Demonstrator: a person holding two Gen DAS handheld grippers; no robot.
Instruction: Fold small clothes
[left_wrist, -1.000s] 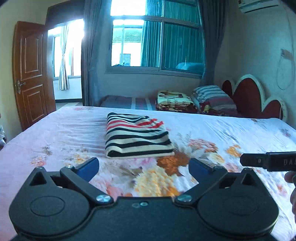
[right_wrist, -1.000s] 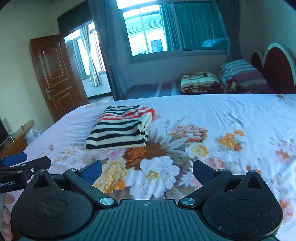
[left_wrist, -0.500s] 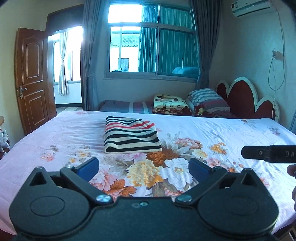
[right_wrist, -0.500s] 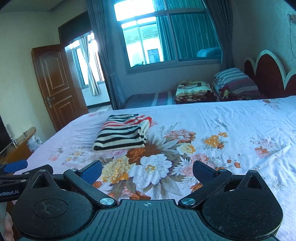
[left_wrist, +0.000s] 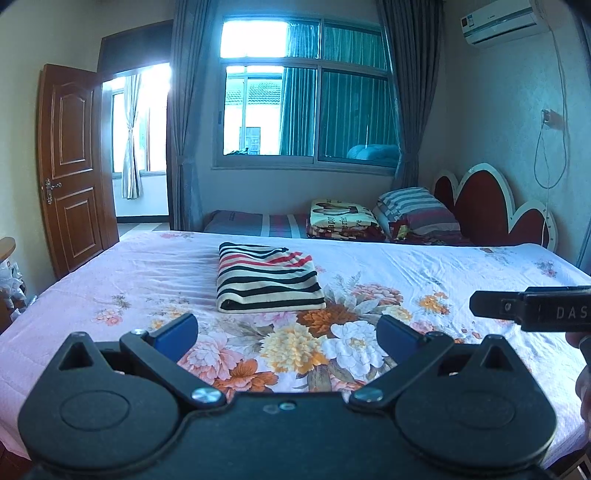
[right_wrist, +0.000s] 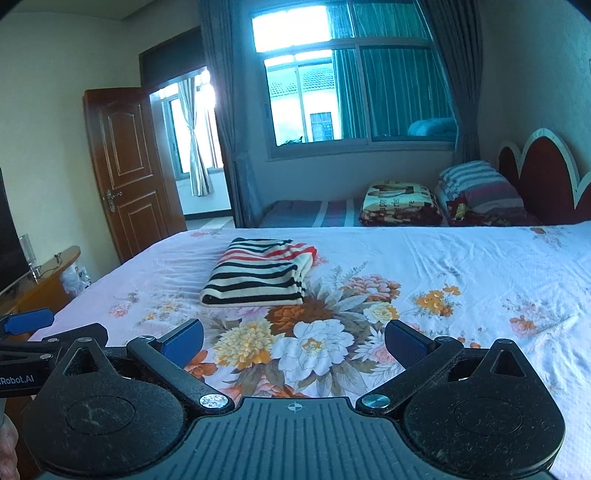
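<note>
A folded garment with black, cream and red stripes (left_wrist: 267, 278) lies flat on the floral bed sheet (left_wrist: 110, 273), also in the right wrist view (right_wrist: 258, 273). My left gripper (left_wrist: 286, 330) is open and empty, held back from the garment above the bed's near part. My right gripper (right_wrist: 293, 338) is open and empty, also well short of the garment. The right gripper's finger shows at the right edge of the left wrist view (left_wrist: 532, 306). The left gripper's blue-tipped finger shows at the left edge of the right wrist view (right_wrist: 29, 321).
Folded blankets (left_wrist: 343, 219) and a striped pillow (left_wrist: 417, 208) lie beyond the bed by a red headboard (left_wrist: 487, 206). A wooden door (left_wrist: 72, 166) stands open at the left. A wooden side table (right_wrist: 40, 280) is left of the bed.
Both grippers have drawn back and up from the bed, so the folded garment looks smaller and farther away. Both stay open and empty.
</note>
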